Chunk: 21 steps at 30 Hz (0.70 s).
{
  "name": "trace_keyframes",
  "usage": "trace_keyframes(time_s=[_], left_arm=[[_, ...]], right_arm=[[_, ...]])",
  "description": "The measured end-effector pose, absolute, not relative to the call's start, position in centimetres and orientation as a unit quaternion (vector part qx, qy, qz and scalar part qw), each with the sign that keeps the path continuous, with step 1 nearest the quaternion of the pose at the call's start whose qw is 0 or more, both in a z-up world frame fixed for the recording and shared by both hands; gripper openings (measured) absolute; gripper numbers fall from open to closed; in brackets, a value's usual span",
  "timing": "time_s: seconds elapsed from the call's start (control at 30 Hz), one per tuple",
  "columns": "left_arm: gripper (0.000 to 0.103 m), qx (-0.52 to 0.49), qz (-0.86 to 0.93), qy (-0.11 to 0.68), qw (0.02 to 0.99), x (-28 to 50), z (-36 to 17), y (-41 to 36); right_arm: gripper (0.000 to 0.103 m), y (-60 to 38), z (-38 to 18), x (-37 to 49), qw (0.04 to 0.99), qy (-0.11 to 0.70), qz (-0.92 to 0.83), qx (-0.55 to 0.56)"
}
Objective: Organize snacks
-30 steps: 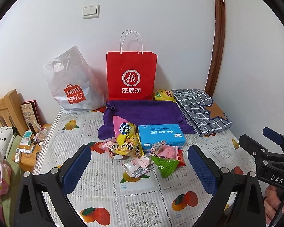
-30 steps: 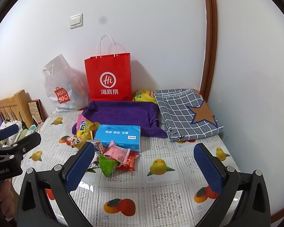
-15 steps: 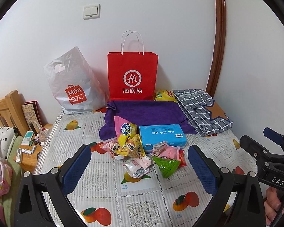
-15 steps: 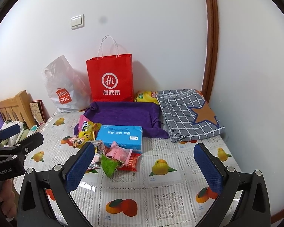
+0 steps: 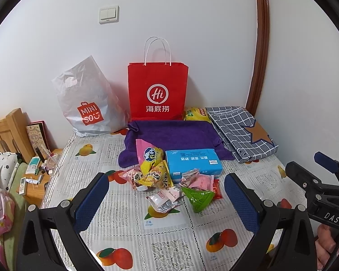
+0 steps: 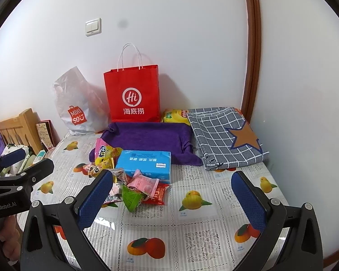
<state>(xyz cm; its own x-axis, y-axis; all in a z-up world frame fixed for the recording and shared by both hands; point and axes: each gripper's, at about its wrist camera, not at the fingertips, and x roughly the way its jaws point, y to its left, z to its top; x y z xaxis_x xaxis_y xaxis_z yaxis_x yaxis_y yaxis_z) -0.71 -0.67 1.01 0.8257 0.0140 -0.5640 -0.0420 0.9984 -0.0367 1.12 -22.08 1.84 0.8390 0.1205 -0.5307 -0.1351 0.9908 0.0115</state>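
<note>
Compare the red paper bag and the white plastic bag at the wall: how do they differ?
The red paper bag stands upright with flat sides and two white looped handles; the white plastic bag slumps, crinkled, with a cut-out handle hole. The red paper bag bears a round white "Hi" logo, the white plastic bag a red MINISO one. Both stand on the table against the wall.

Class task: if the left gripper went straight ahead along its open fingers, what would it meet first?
Probably the snack pile: the left gripper points at it, most likely reaching the green triangular packet or the clear wrapper first. Depth is uncertain.
</note>
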Motion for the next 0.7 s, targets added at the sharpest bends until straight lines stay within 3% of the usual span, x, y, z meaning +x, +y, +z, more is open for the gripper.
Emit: trace_keyframes(time_s=[0.7], left_arm=[[0.102, -0.020, 0.013, 0.288, 0.957, -0.95, 0.89, -1.18]], right_arm=[[0.103, -22.07, 2.06, 0.86, 0.959, 0.274, 0.068, -0.011]])
